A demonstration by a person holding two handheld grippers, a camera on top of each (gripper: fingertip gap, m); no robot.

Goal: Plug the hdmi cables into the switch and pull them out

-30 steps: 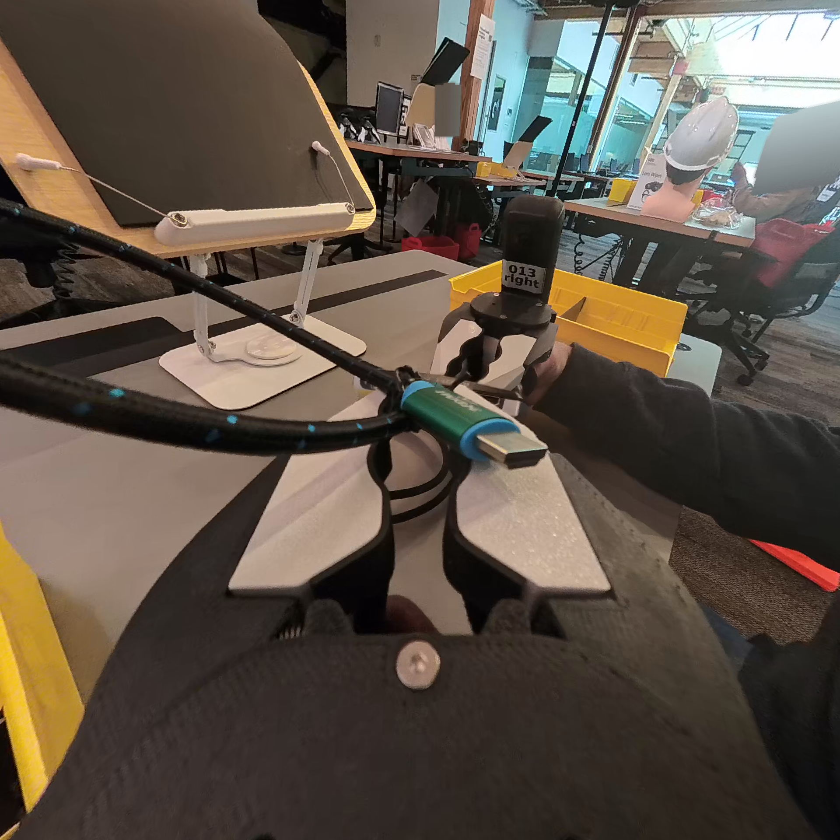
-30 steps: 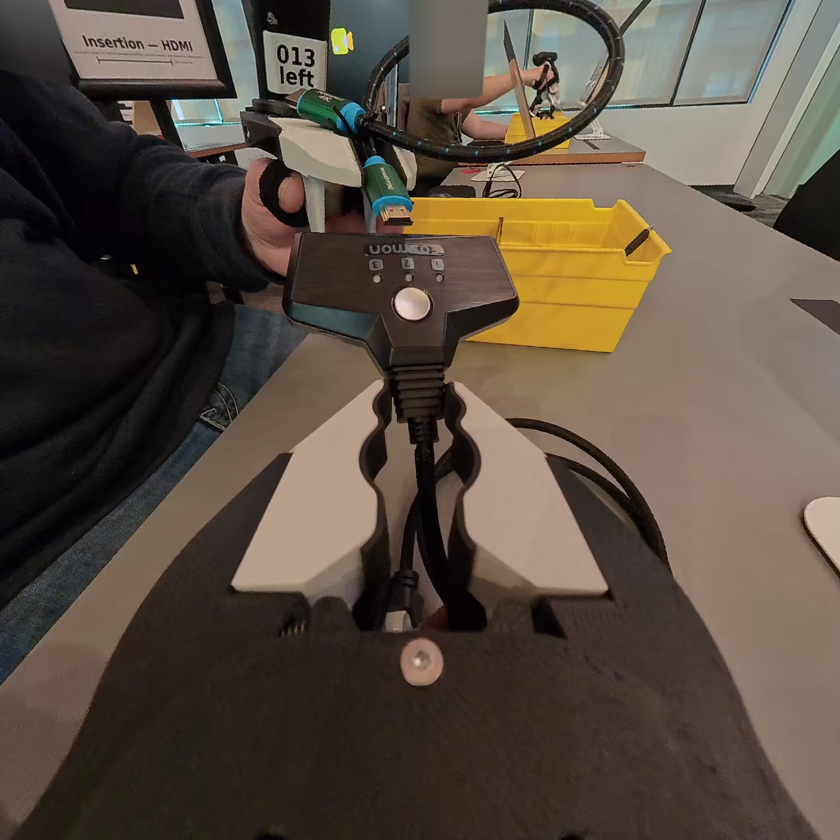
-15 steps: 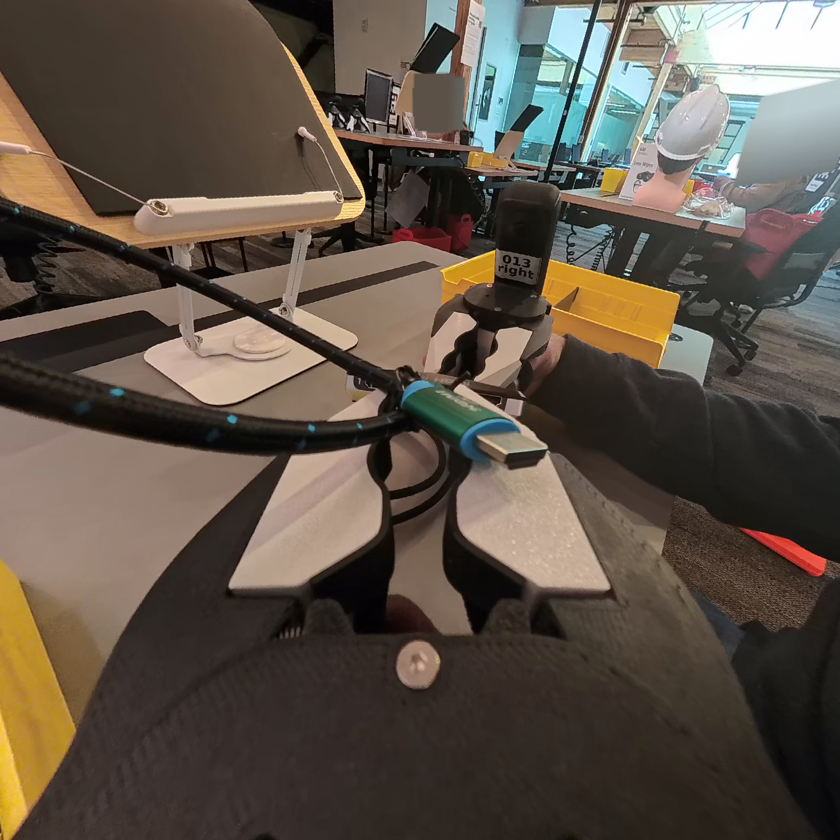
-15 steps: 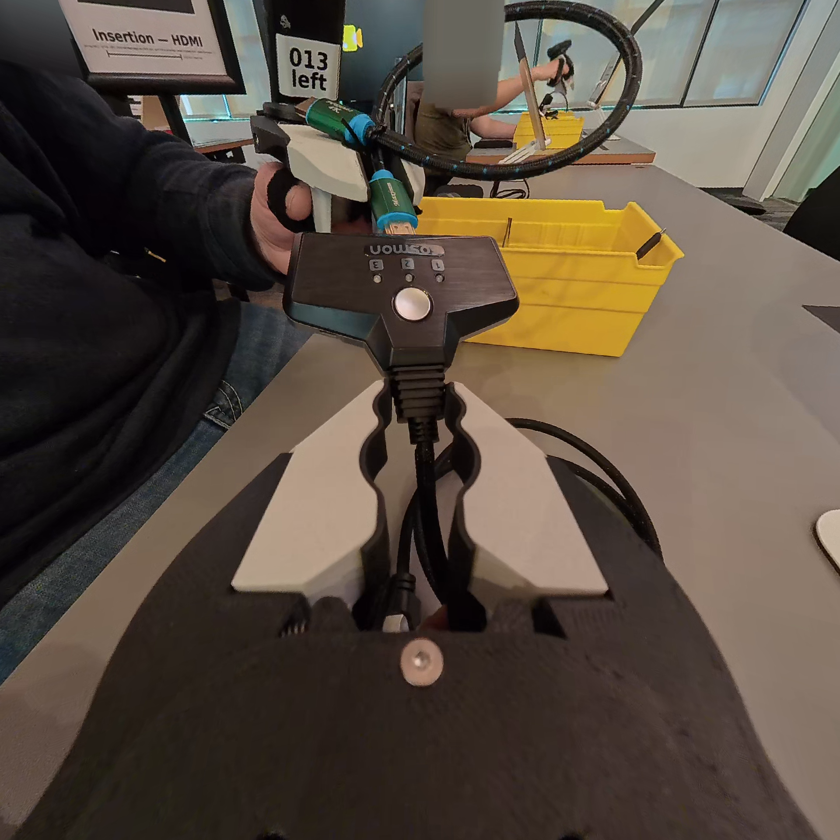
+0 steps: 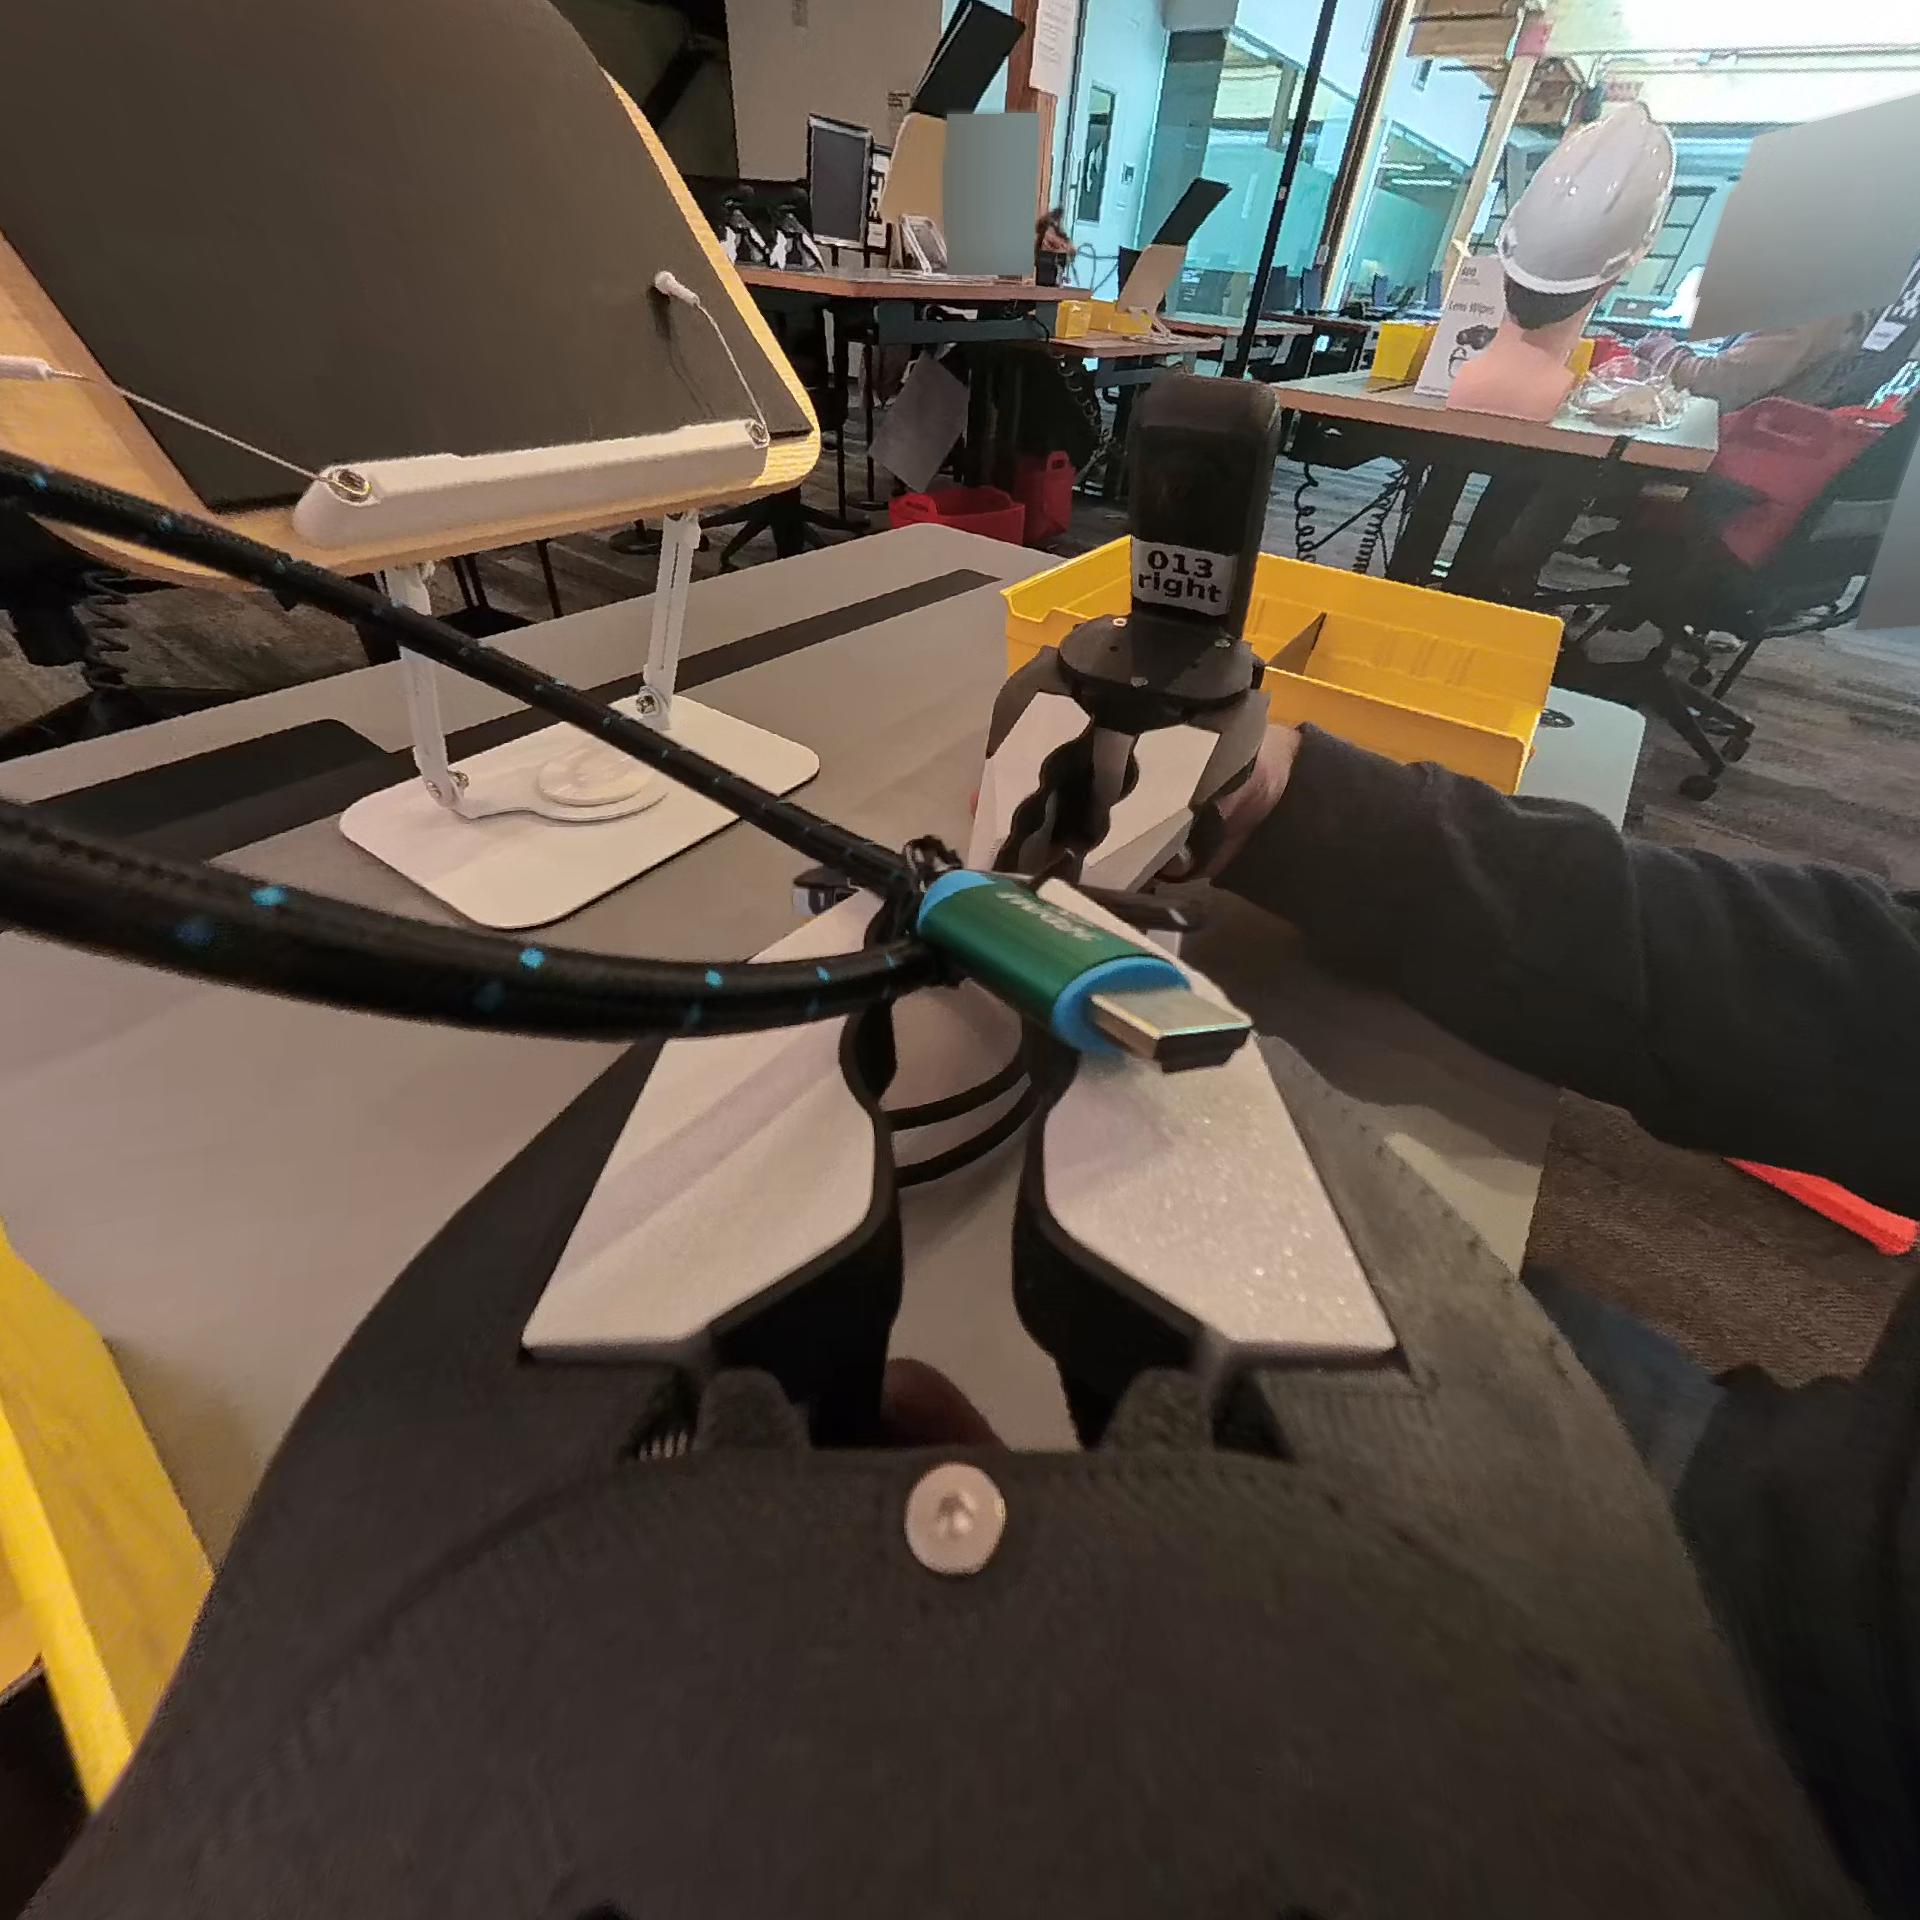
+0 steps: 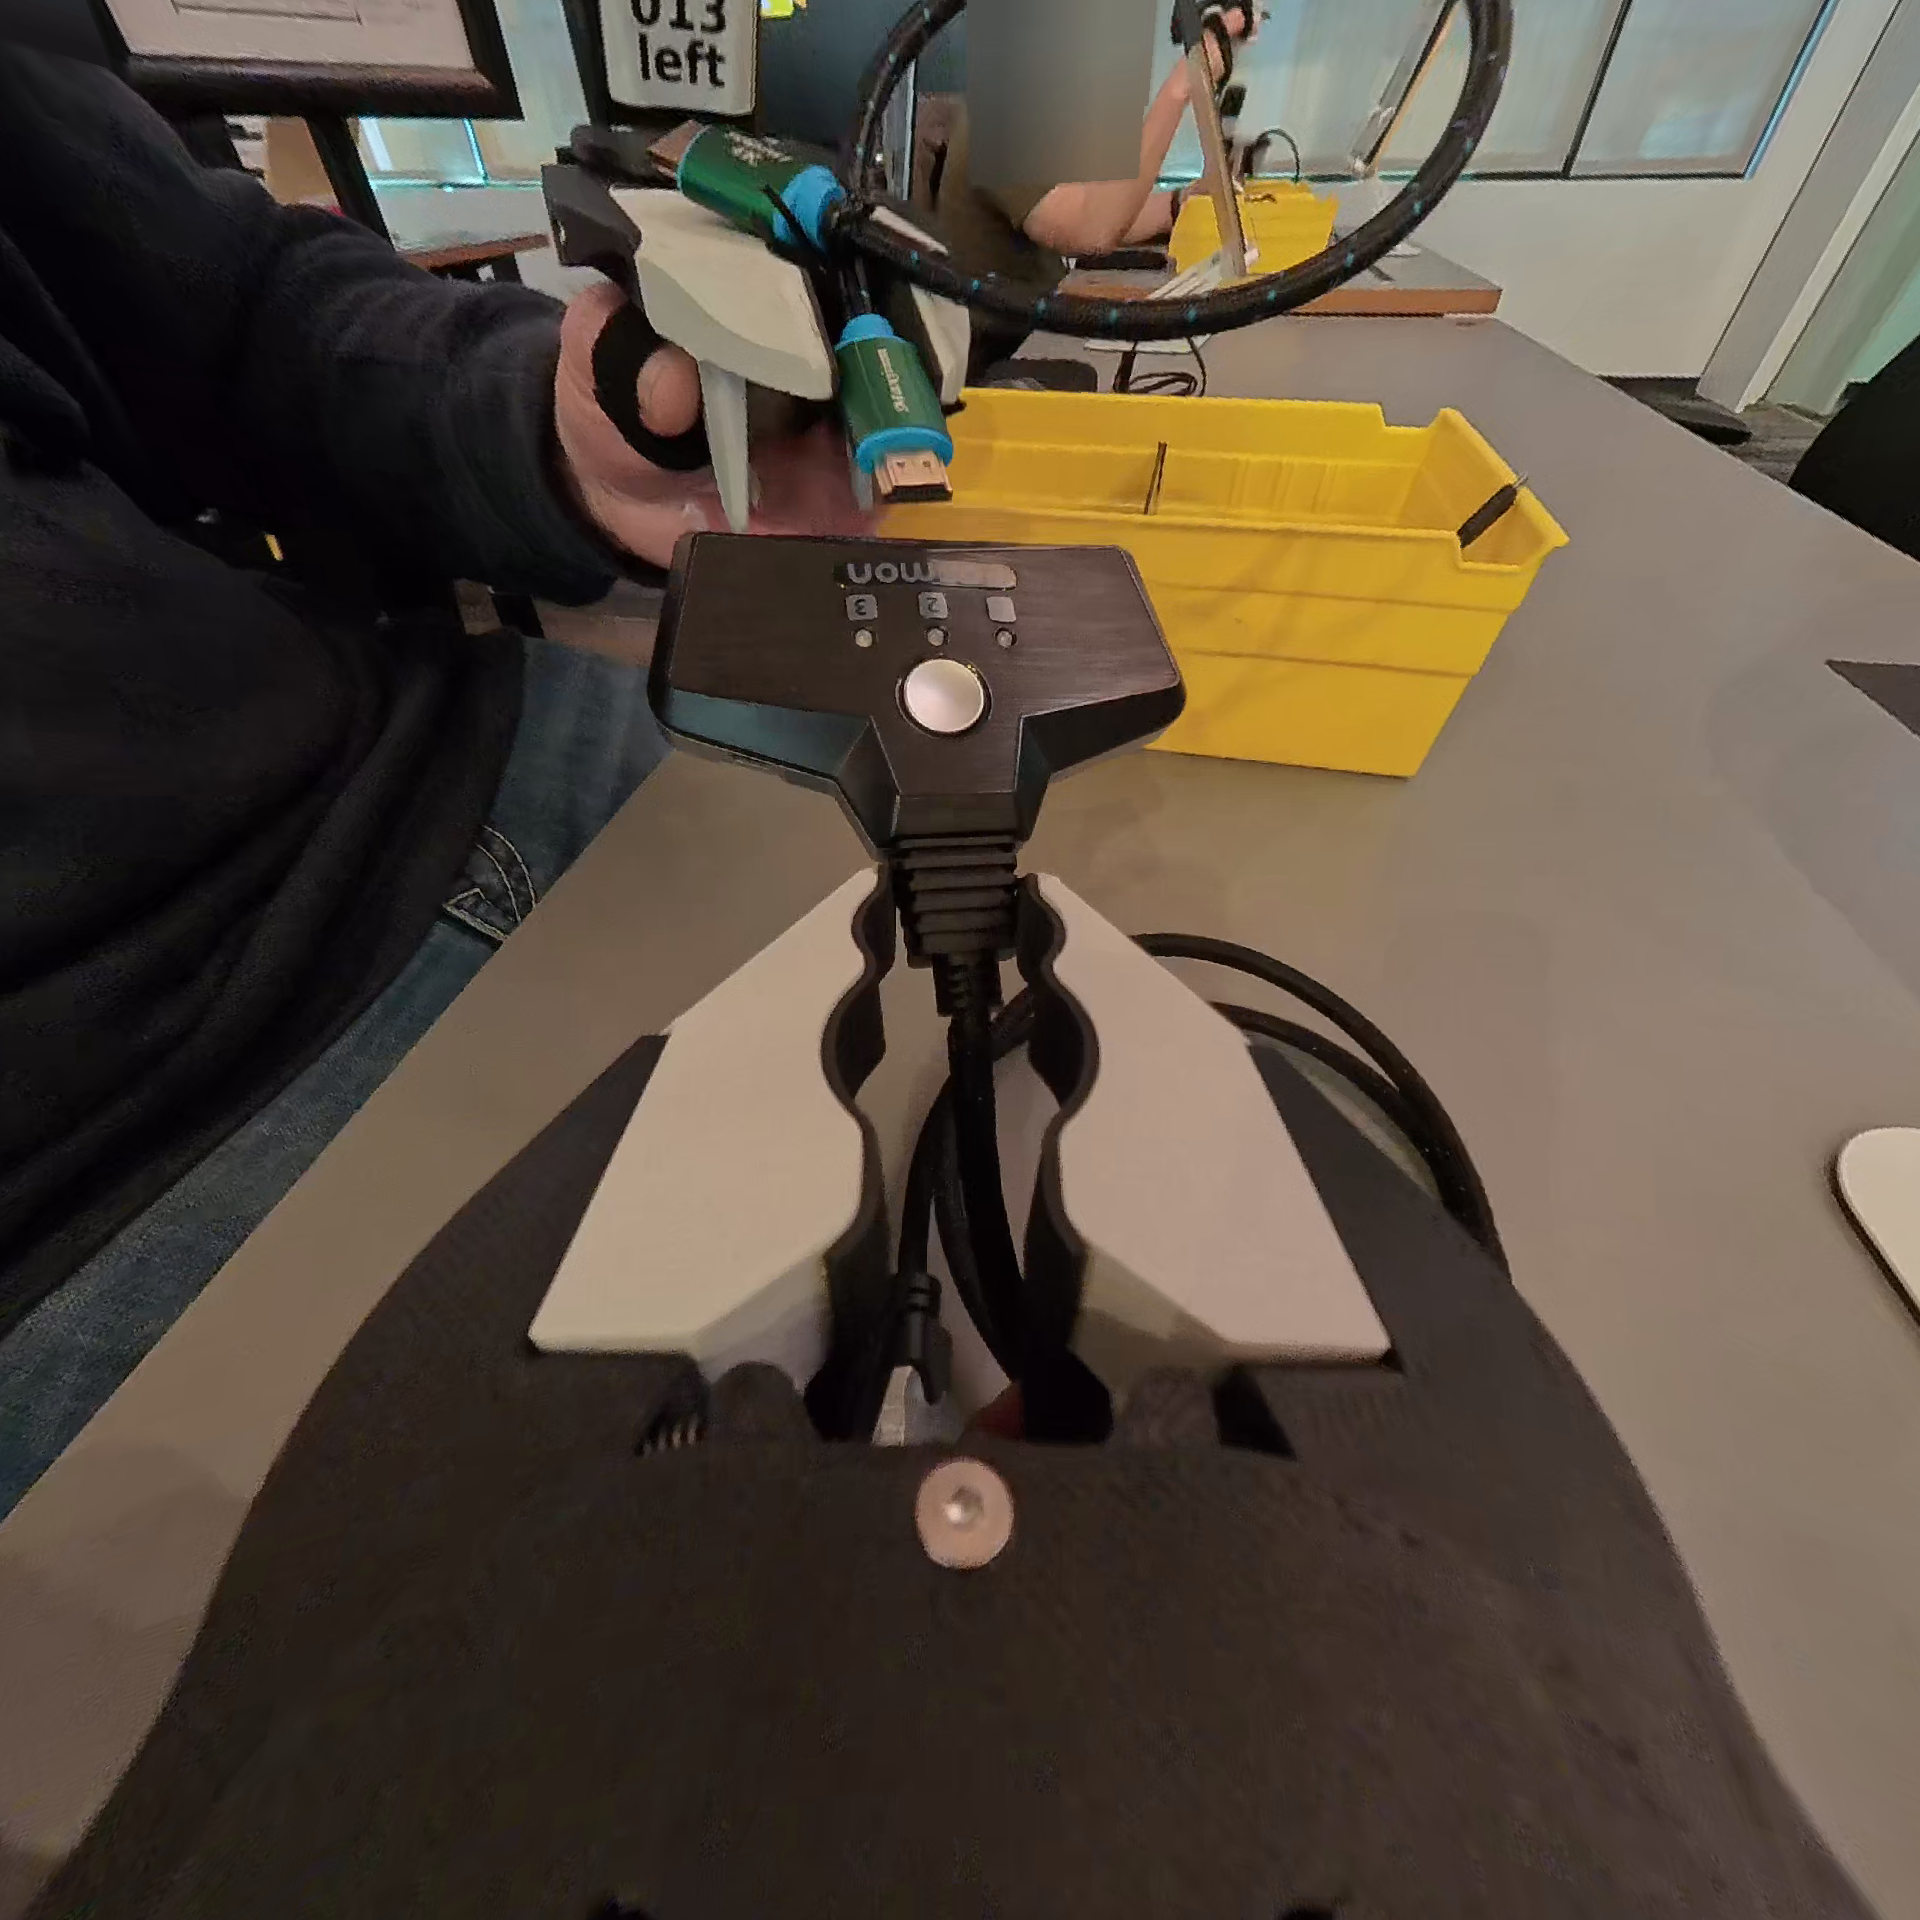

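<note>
The right gripper (image 6: pixel 961 914) points forward, level above the grey surface (image 6: pixel 1558 935), with its two pale fingers (image 6: pixel 748 1143) closed around the ribbed neck of the black switch (image 6: pixel 914 665). The switch sticks out ahead of the fingertips with its flat face and round silver button up, and its thin black lead (image 6: pixel 977 1122) runs back between the fingers.

The left gripper (image 6: pixel 821 343) shows in the right wrist view above and just behind the switch's far edge, tilted down towards it, a bare hand (image 6: pixel 623 436) with a dark sleeve (image 6: pixel 260 416) wrapped round its handle. It is closed on one green plug (image 6: pixel 894 416) with blue ends; the plug's metal tip hangs just above the switch's far edge, not touching it. A second green plug (image 5: pixel 1070 977) lies across the top of the left gripper's fingers (image 5: pixel 1195 1174), tied to the thick black braided cable (image 5: pixel 416 956) that loops away to the left. In the left wrist view the gripped plug is hidden under this one.

A yellow bin (image 6: pixel 1299 582) stands on the surface behind the switch. A book stand (image 5: pixel 582 810) with a white base sits farther along the surface.
</note>
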